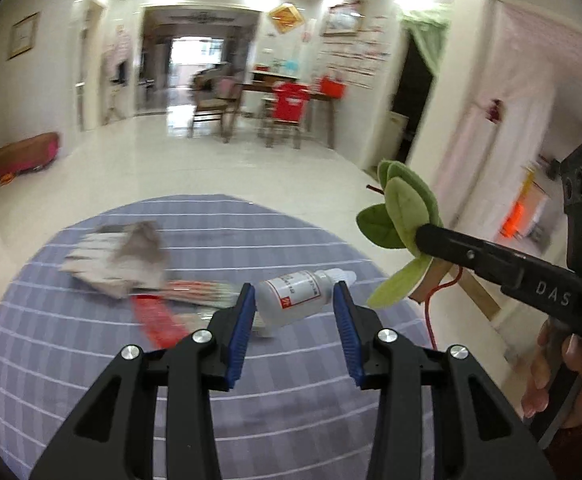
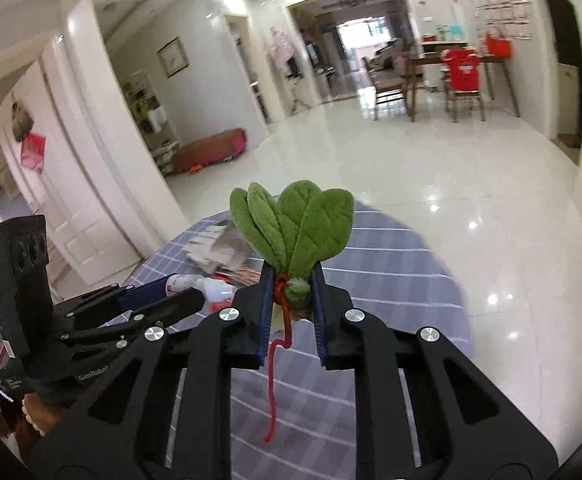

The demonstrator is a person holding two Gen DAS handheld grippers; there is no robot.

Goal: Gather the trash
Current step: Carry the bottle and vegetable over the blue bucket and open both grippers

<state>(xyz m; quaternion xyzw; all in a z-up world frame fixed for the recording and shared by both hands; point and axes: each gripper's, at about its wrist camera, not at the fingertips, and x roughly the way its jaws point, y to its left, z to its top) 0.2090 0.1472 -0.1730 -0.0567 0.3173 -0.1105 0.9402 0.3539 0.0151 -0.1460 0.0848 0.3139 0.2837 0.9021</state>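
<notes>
Checked cloth (image 1: 91,360) on round table, glossy tiled floor (image 2: 451,200) (dining chairs beyond); left gripper (image 1: 295,300) clasps bottle (image 1: 291,294), right gripper (image 2: 291,292) pinches leaves (image 2: 295,224).

Left tool (image 1: 295,300) points forward and downward, blue pads (image 1: 238,340) standing apart on either side of the small white bottle (image 1: 291,298), which sits between them; whether the pads press it is not clear. Right tool (image 2: 291,288) also angled downward, jaws closed tight on the base of the green plush leaf bunch (image 2: 295,232), lifted to the right of the bottle. Right hand (image 1: 563,372) wraps the right tool's handle, below and right of the bottle; the left wrist with a bead bracelet (image 2: 35,420) shows under the left tool's body.
</notes>
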